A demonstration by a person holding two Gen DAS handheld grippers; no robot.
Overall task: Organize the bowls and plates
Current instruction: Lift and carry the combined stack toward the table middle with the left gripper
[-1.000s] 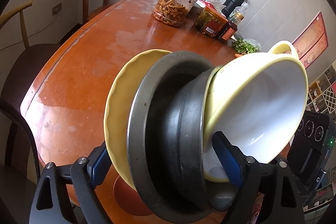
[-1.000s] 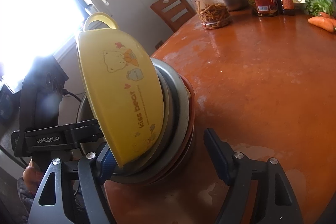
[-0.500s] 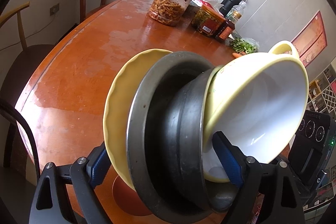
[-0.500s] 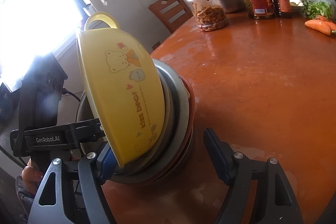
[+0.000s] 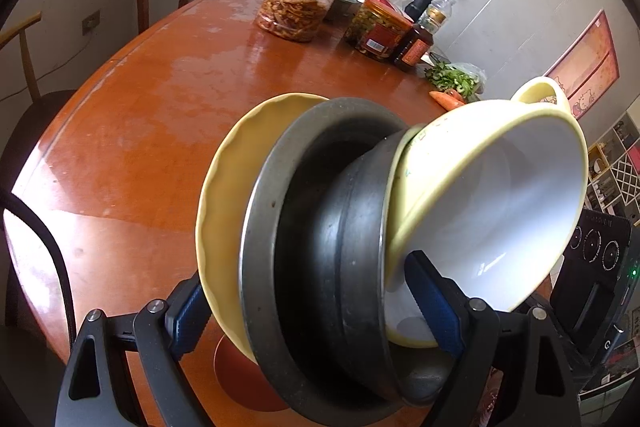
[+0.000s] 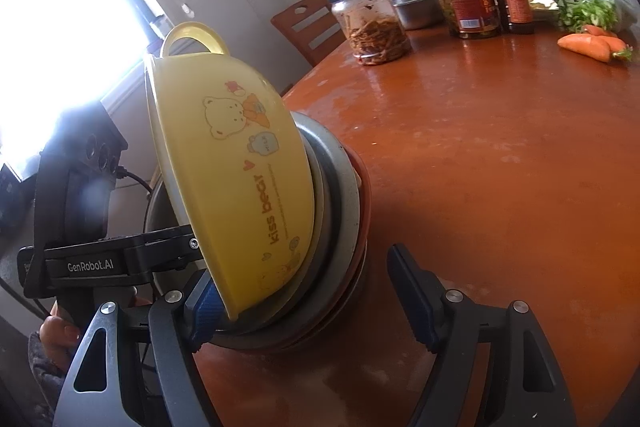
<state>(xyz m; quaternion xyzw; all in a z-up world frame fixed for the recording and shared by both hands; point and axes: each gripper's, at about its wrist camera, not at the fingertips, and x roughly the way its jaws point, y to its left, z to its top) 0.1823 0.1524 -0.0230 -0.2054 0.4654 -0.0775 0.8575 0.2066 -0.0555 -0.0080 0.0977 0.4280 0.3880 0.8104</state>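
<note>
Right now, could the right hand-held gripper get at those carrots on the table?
Probably not yet: the right hand-held gripper is occupied with the stack of bowls, and the carrots lie far across the table.

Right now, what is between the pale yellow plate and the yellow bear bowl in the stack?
In the left wrist view, a nested metal bowl sits between the pale yellow plate and yellow bear bowl.

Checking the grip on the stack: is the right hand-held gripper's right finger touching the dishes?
Apart. The right wrist view shows bare table between the finger and the stacked dishes.
</note>
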